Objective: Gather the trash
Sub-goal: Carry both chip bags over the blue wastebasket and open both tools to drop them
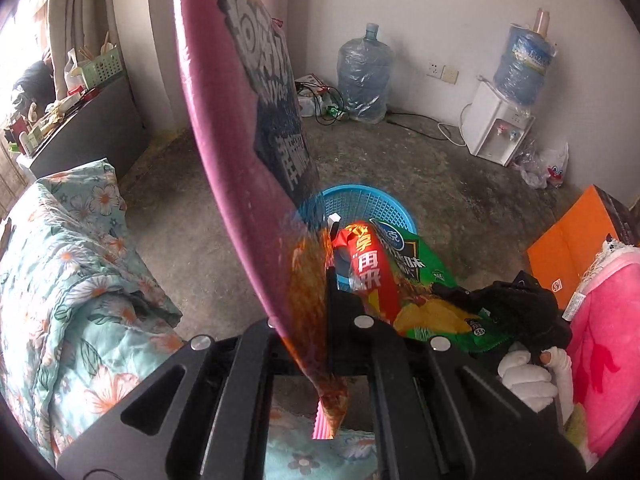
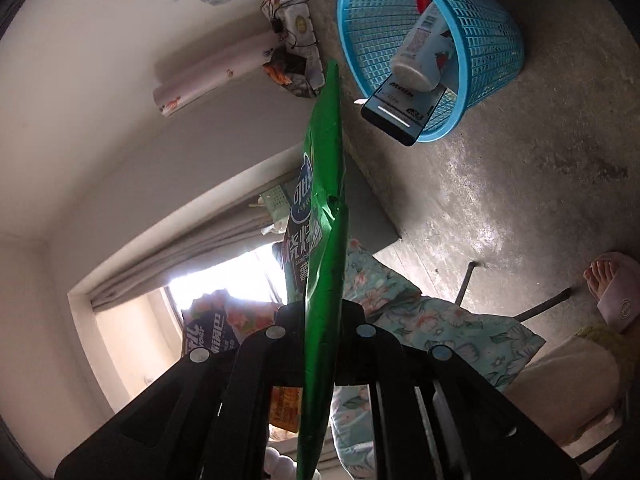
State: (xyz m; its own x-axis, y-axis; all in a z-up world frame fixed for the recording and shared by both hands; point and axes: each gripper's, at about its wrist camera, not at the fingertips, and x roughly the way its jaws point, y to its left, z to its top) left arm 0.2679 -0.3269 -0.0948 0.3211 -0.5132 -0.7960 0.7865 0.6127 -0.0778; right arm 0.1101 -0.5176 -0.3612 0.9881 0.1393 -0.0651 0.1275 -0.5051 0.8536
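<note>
Concrete floor (image 1: 400, 168), white walls (image 1: 420, 20)

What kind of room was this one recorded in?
Most likely a lived-in bedroom or dorm-style room in a home. A floral quilt lies on what looks like a bed, a water dispenser with a spare water jug stands on the bare concrete floor, and curtains hang by a window.

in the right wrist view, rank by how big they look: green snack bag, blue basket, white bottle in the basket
1. green snack bag, though nearness to the camera inflates it
2. blue basket
3. white bottle
</note>
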